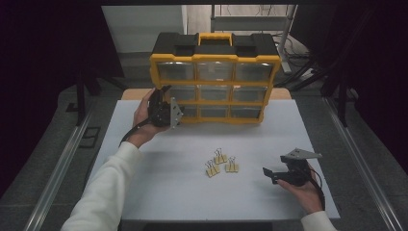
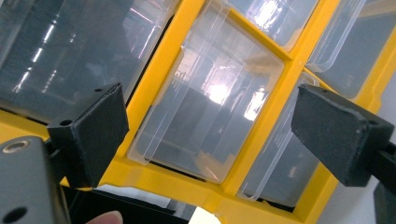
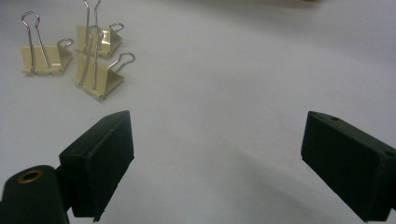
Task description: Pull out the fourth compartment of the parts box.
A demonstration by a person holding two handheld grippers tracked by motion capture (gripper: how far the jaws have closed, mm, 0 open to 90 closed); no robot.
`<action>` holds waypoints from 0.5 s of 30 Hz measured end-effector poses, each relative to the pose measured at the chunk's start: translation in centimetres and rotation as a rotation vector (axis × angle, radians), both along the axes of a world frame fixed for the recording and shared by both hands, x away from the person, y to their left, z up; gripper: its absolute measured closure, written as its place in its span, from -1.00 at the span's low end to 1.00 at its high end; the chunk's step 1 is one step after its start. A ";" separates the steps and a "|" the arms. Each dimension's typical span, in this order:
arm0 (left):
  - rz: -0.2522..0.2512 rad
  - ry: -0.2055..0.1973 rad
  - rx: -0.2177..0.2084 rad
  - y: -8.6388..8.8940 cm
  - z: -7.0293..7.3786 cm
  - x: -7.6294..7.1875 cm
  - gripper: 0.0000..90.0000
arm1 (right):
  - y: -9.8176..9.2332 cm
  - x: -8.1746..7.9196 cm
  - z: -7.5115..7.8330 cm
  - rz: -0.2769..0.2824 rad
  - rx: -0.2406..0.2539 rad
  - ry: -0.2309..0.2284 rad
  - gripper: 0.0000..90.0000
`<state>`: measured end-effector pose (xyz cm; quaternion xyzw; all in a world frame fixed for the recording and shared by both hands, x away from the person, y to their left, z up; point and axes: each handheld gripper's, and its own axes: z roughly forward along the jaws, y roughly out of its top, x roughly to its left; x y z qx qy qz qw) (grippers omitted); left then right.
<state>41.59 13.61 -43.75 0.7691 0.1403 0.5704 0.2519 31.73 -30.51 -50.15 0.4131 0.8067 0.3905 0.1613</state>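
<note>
Right gripper (image 3: 217, 154): black jaws spread wide over the pale grey table (image 3: 261, 70), holding nothing.
Clips: three small cream binder clips with wire handles (image 3: 95, 77) lie close together ahead of it, near the table's middle (image 1: 220, 163).
Left gripper (image 2: 210, 135): jaws wide open, right up at a clear plastic drawer (image 2: 210, 107) in the yellow and black organiser box (image 1: 215, 79).
Cut off: drawer edges run out of the left gripper view.
Hard to see: what is inside the drawers.
</note>
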 end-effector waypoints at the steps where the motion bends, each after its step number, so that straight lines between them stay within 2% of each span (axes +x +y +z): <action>1: 0.002 0.002 0.005 0.0 0.0 0.1 -0.74 | 0.0 0.0 0.0 0.000 0.000 0.001 -0.78; 8: 0.008 0.004 0.045 -0.2 -0.1 0.7 -0.74 | 0.0 0.0 0.0 -0.001 0.001 0.002 -0.78; 15: 0.014 0.005 0.048 -0.4 0.0 1.2 -0.74 | -0.1 0.0 0.0 -0.001 0.001 0.002 -0.78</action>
